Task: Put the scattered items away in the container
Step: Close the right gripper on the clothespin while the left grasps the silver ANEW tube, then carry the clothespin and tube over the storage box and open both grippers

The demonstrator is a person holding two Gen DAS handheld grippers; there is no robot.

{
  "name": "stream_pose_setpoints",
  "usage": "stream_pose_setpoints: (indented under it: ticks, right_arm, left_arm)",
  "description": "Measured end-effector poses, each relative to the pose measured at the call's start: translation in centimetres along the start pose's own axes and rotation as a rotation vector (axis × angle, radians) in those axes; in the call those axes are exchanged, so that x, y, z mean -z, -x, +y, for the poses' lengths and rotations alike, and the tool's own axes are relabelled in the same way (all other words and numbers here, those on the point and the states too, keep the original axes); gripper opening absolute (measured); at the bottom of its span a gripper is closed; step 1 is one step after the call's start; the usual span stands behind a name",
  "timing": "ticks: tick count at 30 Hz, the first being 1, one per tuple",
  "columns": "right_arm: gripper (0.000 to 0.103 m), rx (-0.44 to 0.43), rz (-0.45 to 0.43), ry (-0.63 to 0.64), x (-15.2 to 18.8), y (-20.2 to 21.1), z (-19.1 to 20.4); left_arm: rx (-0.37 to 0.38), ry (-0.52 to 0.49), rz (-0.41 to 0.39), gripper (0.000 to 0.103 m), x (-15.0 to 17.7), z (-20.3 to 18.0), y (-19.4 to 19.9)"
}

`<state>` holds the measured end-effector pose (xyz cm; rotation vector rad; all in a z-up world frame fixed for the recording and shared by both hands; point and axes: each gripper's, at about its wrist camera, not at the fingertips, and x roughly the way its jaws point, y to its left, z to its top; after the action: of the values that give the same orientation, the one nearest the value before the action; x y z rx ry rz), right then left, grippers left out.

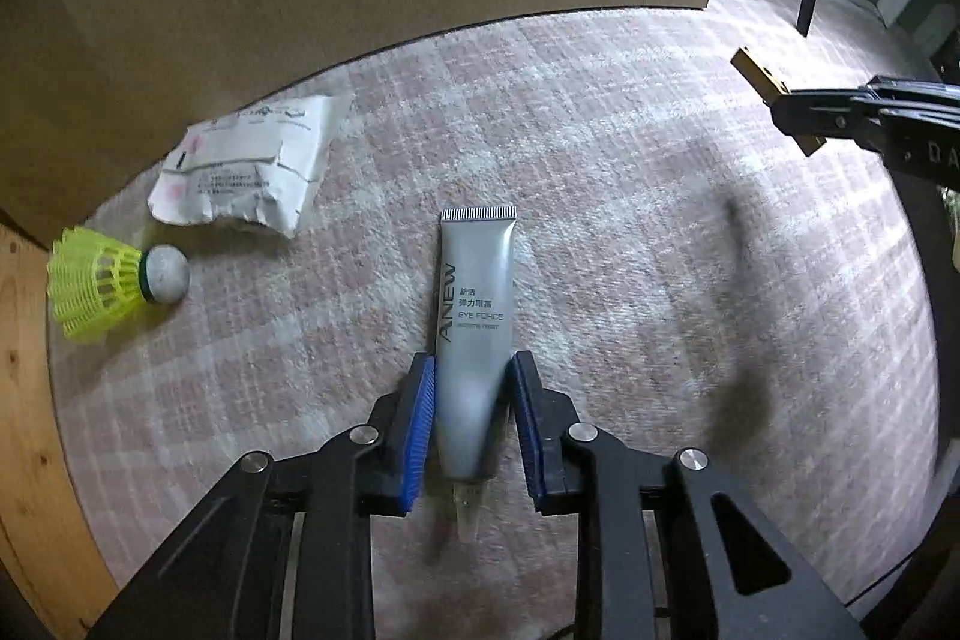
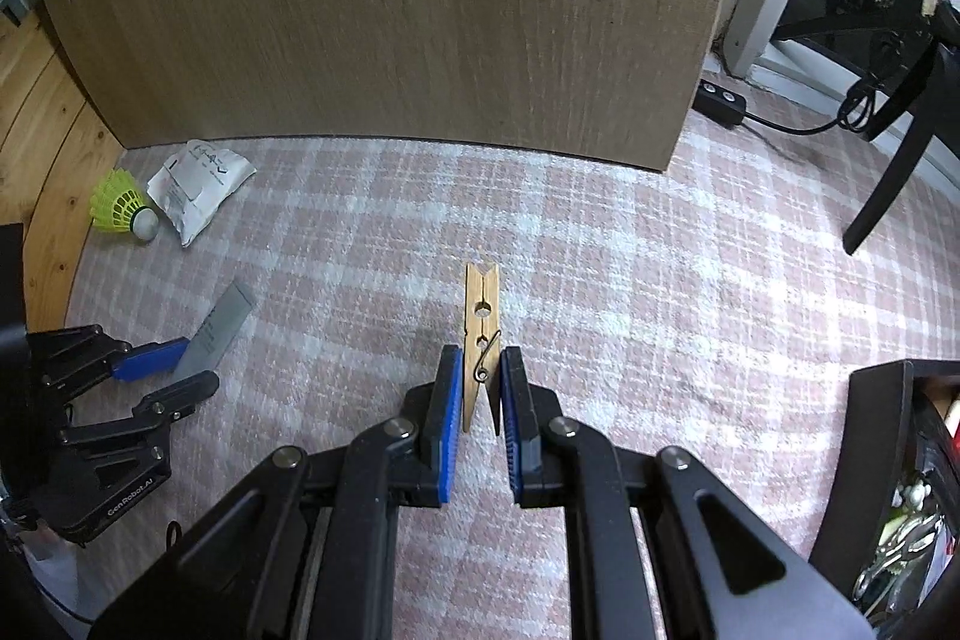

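Floor w/ pink-and-white plaid carpet (image 2: pixel 600 232) is running under both tongs; a big tan board (image 2: pixel 420 10) is standing upright at the far edge, w/ wood planks (image 2: pixel 42 130) off to the left. A dark chair leg (image 2: pixel 888 178) and a black power strip (image 2: pixel 720 103) are sitting past the board's right end.

Nearest: right gripper (image 2: pixel 481 388) is pinching a wooden clothespin (image 2: pixel 480 316) narrow btwn its blue pads, pin sticking fwd beyond the tips, above the carpet. Dark container (image 2: pixel 870 460) is sitting at right edge, close by, w/ stuff already inside.

Left gripper (image 1: pixel 474 400) is straddling a silver cream tube (image 1: pixel 477 310), pads at or just beside the tube's sides; can't tell if they're squeezing. Tube is lying on the carpet, cap end toward the camera, crimped end pointing away.

Farther left: yellow shuttlecock (image 1: pixel 102 280) is lying on its side, just beside a white packet (image 1: pixel 240 166), both near the board's foot.
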<state>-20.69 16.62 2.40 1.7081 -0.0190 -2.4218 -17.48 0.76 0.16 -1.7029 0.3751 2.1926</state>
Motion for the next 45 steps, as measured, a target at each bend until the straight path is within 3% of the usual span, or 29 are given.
stream_pose_setpoints:
  ticks: [5,13,17,25,33,41,43,45]
  right_arm:
    - [0.012,-0.002,-0.019,-0.006,0.7,1.0,-0.5]
    - [0.012,0.008,-0.065,-0.074,2.7,4.9,-4.8]
    - [0.012,0.02,-0.089,-0.14,4.4,7.5,-8.8]
    - [0.012,0.092,-0.143,-0.317,9.6,13.9,-19.4]
    - [0.012,0.186,-0.163,-0.466,14.9,18.8,-29.1]
    - [0.013,0.243,-0.162,-0.539,18.1,20.8,-33.7]
    - [0.013,0.231,-0.166,-0.55,18.4,20.9,-34.1]
    - [0.019,0.225,-0.15,-0.566,18.5,20.8,-34.5]
  left_arm:
    - [0.016,0.052,-0.009,0.024,0.1,-0.8,1.1]
    - [0.034,-0.015,-0.08,0.024,-2.3,-5.8,5.1]
    - [0.074,-0.068,-0.116,0.024,-3.6,-10.0,7.8]
    - [0.185,-0.218,-0.171,0.024,-7.0,-22.0,10.1]
    - [0.305,-0.339,-0.159,0.024,-9.3,-33.6,10.2]
    - [0.345,-0.423,-0.143,0.025,-9.5,-41.4,10.5]
    - [0.331,-0.42,-0.125,0.032,-9.6,-42.2,10.3]
    - [0.327,-0.406,-0.133,0.038,-9.5,-42.2,10.5]
